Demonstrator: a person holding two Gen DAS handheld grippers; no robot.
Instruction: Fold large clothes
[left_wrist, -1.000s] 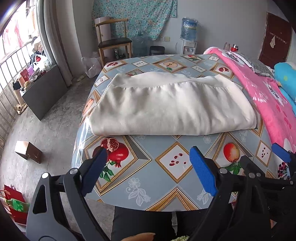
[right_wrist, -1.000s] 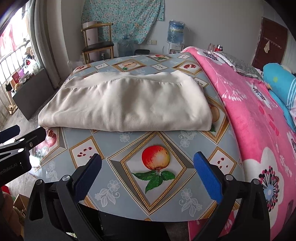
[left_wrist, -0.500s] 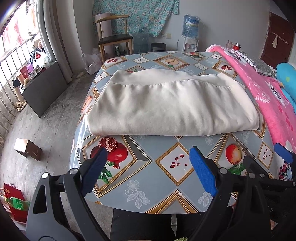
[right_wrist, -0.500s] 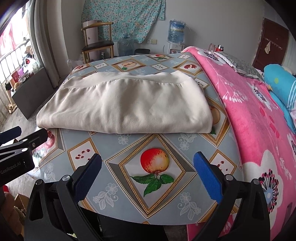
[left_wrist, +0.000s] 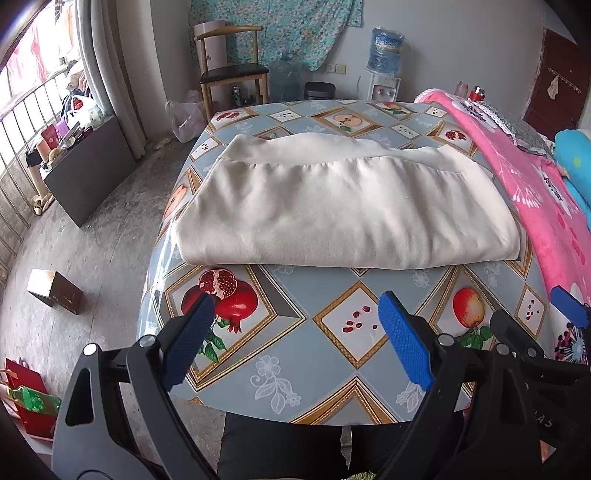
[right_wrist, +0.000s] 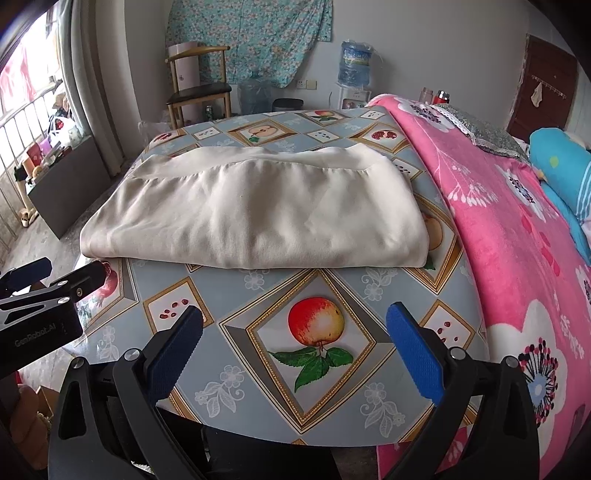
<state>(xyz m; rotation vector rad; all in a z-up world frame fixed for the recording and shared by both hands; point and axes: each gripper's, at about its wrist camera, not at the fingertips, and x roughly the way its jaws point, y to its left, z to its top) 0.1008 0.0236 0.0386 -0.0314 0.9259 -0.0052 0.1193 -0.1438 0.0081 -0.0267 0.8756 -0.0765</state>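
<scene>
A cream garment (left_wrist: 343, 210), folded into a broad rectangle with its rounded fold toward the near edge and a seamed band along its far side, lies flat on the middle of the table (left_wrist: 295, 354). The table wears a blue-grey oilcloth printed with fruit in gold diamond frames. The garment's left end reaches the table's left edge; its right end stops just beside a pink flowered blanket (right_wrist: 517, 236) that covers the table's right side.

The left gripper (left_wrist: 295, 332) hovers above the near edge of the table, its 2 blue-padded jaws spread wide and holding nothing, apart from the cloth. A printed pomegranate (left_wrist: 229, 295) sits on the oilcloth between that gripper and the garment's near left corner. The right gripper (right_wrist: 291, 339) hangs over the near edge further to the right, jaws likewise spread and empty, framing a printed peach (right_wrist: 316, 321).

Behind the table's far edge stand a wooden chair (left_wrist: 231, 74) and a water dispenser (right_wrist: 354, 74) against the wall. A small brown box (left_wrist: 55, 291) lies on the concrete floor off the left edge.
</scene>
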